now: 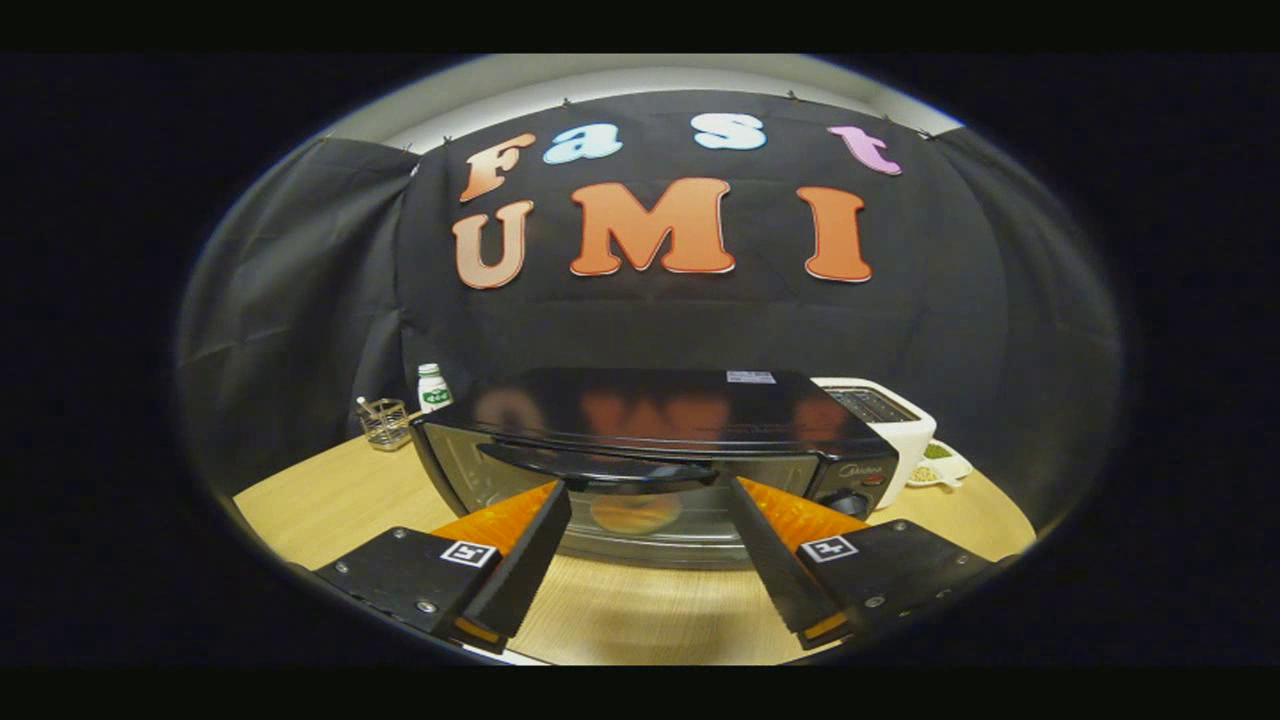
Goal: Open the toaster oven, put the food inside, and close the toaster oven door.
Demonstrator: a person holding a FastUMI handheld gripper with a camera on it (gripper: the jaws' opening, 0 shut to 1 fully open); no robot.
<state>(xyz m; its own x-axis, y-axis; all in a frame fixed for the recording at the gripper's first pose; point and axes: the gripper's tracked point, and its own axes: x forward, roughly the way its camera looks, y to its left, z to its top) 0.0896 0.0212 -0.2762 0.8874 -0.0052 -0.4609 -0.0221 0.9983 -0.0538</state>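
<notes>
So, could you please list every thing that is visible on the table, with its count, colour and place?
toaster oven: one, black, middle of the table, door shut, something round and orange-brown seen through the glass
door handle: one, black, along the top of the door, just ahead of the jaws
knob: one, dark, on the oven's panel
toaster: one, white, behind the oven on the knob side
small dish: one, white, beside the toaster
bottle: one, white with green, behind the oven's other corner
glass holder: one, clear, beside the bottle
table: one, light wood
gripper: one, jaws open, holding nothing, either side of the door
</notes>
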